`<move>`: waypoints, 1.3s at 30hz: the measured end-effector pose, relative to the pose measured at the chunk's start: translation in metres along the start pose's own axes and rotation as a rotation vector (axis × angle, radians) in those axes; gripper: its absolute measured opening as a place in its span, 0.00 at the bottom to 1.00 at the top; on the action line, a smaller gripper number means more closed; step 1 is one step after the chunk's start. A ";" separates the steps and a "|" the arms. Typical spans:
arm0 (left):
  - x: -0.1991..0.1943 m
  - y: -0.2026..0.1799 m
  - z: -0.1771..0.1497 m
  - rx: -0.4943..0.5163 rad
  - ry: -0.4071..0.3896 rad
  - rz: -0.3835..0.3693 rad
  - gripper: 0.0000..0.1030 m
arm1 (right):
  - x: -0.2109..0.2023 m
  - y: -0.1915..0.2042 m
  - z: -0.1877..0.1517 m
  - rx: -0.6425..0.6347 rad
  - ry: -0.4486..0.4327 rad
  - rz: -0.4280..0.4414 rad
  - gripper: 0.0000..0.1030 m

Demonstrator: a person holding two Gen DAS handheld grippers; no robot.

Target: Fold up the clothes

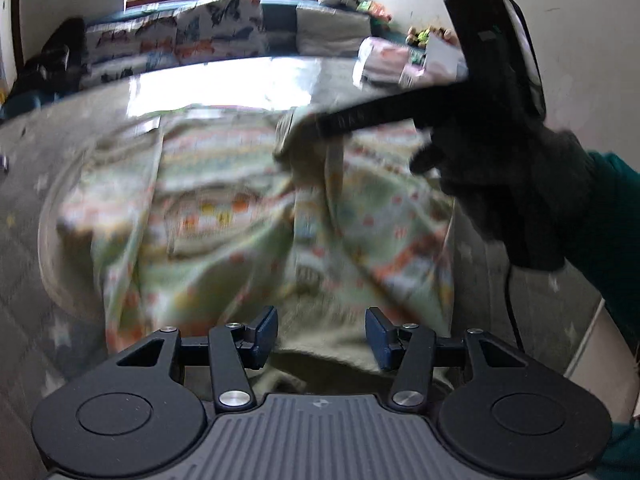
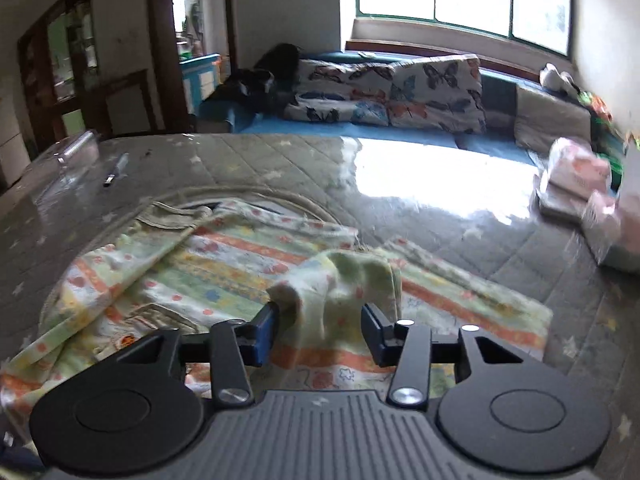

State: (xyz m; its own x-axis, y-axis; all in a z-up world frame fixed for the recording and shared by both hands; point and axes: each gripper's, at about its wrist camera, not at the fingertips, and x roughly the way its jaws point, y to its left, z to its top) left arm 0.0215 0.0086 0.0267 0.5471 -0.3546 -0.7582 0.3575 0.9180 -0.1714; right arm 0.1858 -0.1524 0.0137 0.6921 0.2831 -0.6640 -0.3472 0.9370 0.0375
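Right gripper (image 2: 318, 330) — jaws spread wide, yet a bunched fold of the garment (image 2: 224, 264) drapes between them, caught against the left pad. From the left wrist view the same gripper (image 1: 288, 136) shows at the cloth's far edge with fabric lifted and hanging from its tip; whether it truly pinches there I cannot tell, given blur.

Left gripper (image 1: 322, 334) — jaws apart, holding nothing, hovering just over the near hem.

Garment lies on the table (image 2: 440, 184), a glossy quilted grey top, roughly at centre. Pale green fabric with orange and yellow striped bands and small printed motifs. Looks soft, thin knit, creases easily. One flap near the left side is already turned over onto the body; the near part is rumpled, not flat.

Step in hand, as I judge it: a fold being carried over the body of the garment by the right gripper, edge raised, not yet laid.

Next move would call for: a firm hold on the raised edge, lay it square across the body, while the left gripper pins or takes the near hem so the cloth does not drag. Then smooth the rumpled near part.

Pink folded stack (image 2: 580, 184) sits well apart at the table's right edge.
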 end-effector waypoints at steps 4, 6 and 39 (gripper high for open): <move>-0.008 -0.001 -0.001 -0.011 -0.011 -0.018 0.50 | 0.005 -0.011 -0.008 0.065 0.002 -0.021 0.09; -0.013 -0.004 0.006 -0.006 -0.034 -0.021 0.51 | -0.008 -0.022 -0.011 0.109 -0.030 -0.021 0.04; 0.048 -0.106 0.024 0.174 0.019 -0.187 0.51 | -0.159 -0.137 -0.163 0.322 -0.039 -0.386 0.71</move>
State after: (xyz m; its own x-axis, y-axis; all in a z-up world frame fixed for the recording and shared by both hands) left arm 0.0280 -0.1103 0.0234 0.4449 -0.5108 -0.7356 0.5769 0.7918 -0.2009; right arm 0.0200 -0.3592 -0.0076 0.7565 -0.0952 -0.6470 0.1478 0.9886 0.0274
